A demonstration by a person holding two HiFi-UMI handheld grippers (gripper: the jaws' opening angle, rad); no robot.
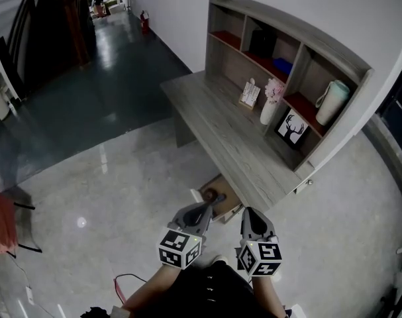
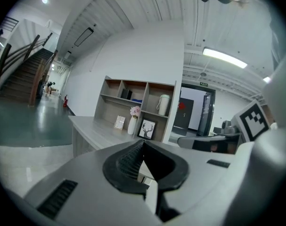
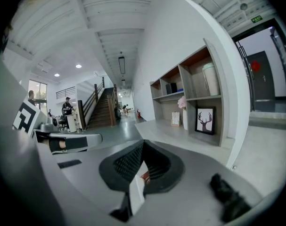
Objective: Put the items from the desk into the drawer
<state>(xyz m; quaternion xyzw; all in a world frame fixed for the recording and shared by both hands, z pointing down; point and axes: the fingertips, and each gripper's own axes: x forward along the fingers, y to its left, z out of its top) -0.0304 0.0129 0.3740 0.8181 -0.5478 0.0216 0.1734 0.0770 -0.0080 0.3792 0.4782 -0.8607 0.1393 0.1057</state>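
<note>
**Counter front open, back edge crowded**

The counter [image 1: 227, 134] is bare along its front strip, reachable from the floor side. At the back a shelf unit [image 1: 333, 55] walls it off, and close against it stand a card stand [image 1: 250, 95], a vase of flowers [image 1: 269, 111] and a framed deer picture [image 1: 291, 127]. Under the near end the open drawer [image 1: 222, 192] juts out, just ahead of the closed left claw [image 1: 211, 207] and right claw [image 1: 251, 213].

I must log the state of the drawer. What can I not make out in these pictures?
- Contents of the drawer: head view, small and partly behind the left tongs.
- Print on the card: too small in all views.
- What the black box in the shelf unit is: too small to name.
</note>
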